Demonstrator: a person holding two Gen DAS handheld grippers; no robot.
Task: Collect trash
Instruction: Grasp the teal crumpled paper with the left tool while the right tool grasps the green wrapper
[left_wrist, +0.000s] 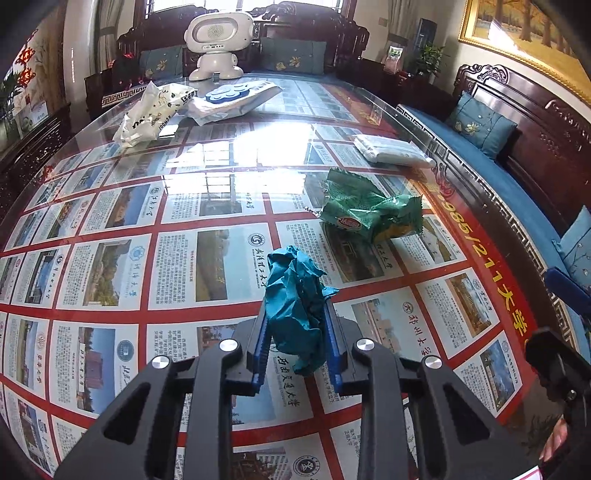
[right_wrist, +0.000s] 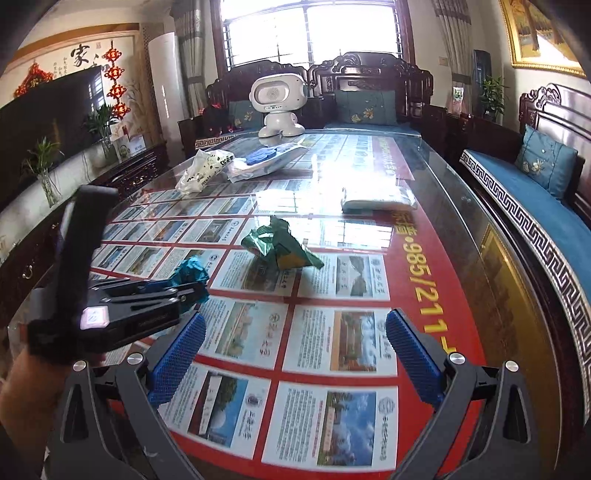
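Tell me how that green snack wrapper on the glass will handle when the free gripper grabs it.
The green snack wrapper looks crumpled and thin, so it will probably crush flat rather than resist. It seems empty, so likely very light and apt to skid on the glossy glass tabletop if nudged. The right gripper stands open, so closing low around its bulk seems safest.

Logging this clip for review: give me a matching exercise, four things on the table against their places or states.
Things:
1. teal crumpled paper
2. green snack wrapper
3. white toy robot
4. right hand-held gripper

States:
A. standing at the table's far end
B. open, nothing between its fingers
C. clamped in the left hand-held gripper
D. lying loose on the glass

Pairs: 1-C, 2-D, 3-A, 4-B
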